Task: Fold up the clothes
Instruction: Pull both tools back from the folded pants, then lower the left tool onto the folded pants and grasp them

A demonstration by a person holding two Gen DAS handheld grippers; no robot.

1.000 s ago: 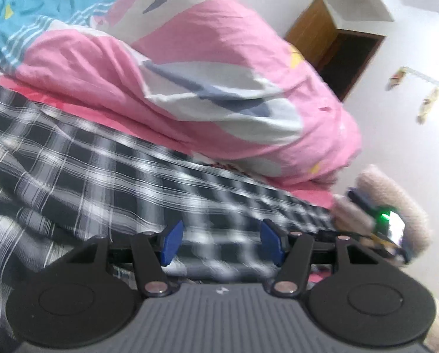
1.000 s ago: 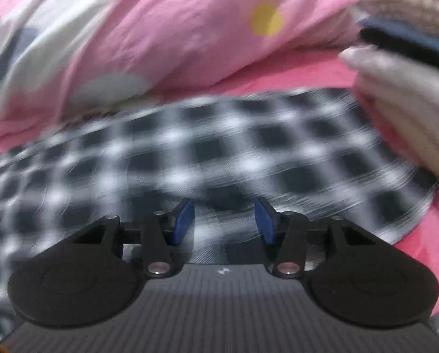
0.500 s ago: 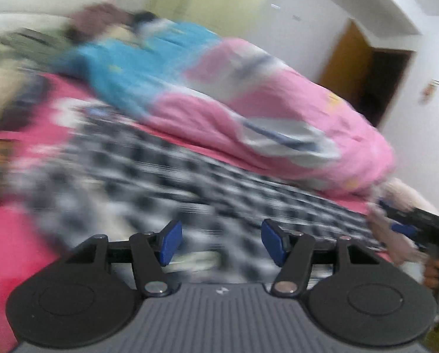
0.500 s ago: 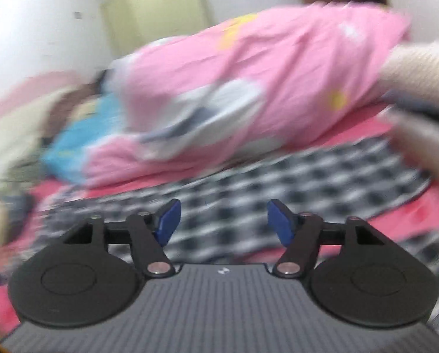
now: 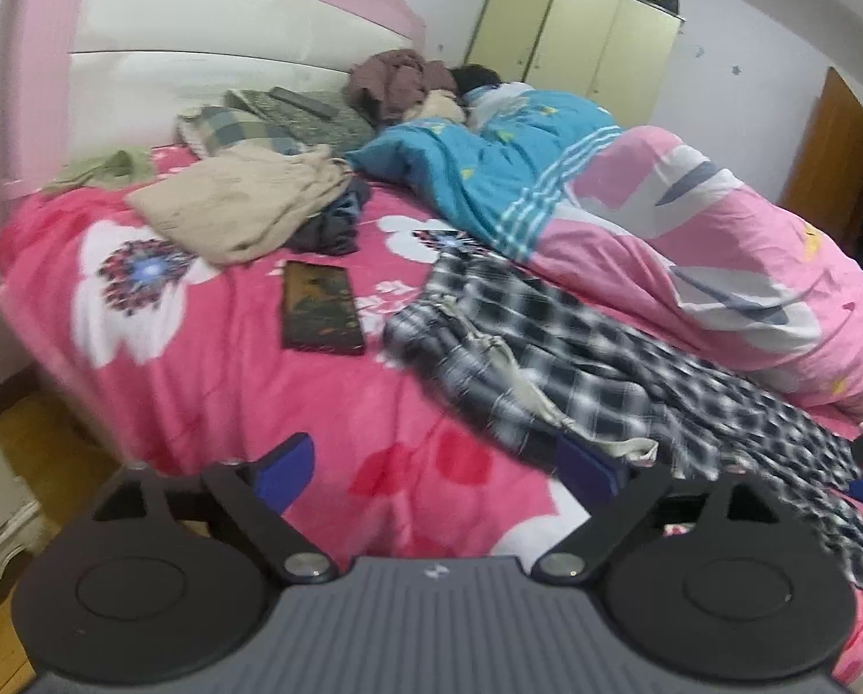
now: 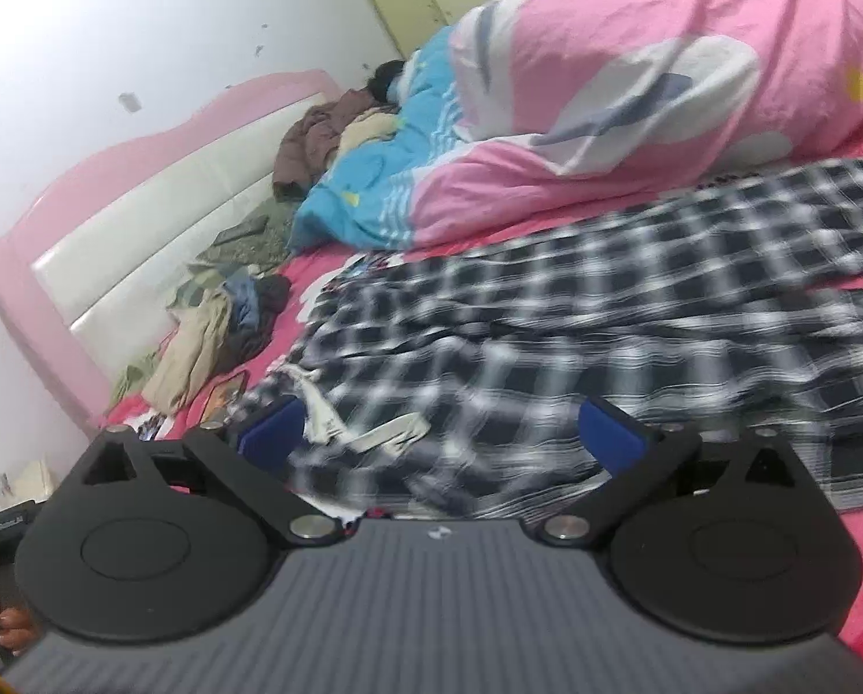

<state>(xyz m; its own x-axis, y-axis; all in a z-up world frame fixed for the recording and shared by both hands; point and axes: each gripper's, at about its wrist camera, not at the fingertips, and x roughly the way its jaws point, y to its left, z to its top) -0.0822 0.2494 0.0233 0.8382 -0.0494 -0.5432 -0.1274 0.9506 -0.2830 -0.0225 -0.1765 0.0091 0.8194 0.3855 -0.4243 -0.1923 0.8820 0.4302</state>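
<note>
Black-and-white checked trousers (image 5: 593, 358) with a pale drawstring (image 5: 518, 381) lie spread and rumpled across the pink flowered bed (image 5: 211, 370). They fill the middle of the right wrist view (image 6: 576, 324). My left gripper (image 5: 437, 468) is open and empty, held back from the bed with the waist end of the trousers ahead and to its right. My right gripper (image 6: 437, 434) is open and empty, just above the trousers near the drawstring (image 6: 368, 428).
A pink and blue quilt (image 5: 651, 214) covers a sleeping person along the far side. A heap of beige and dark clothes (image 5: 258, 202) lies near the pink headboard (image 5: 200, 46). A dark flat tablet (image 5: 320, 306) rests on the sheet. The bed's near-left edge drops to a wooden floor (image 5: 21, 422).
Both grippers have pulled back and up from the checked fabric, so the whole bed now shows. Both jaws have opened wider. Nothing has been taken hold of.
</note>
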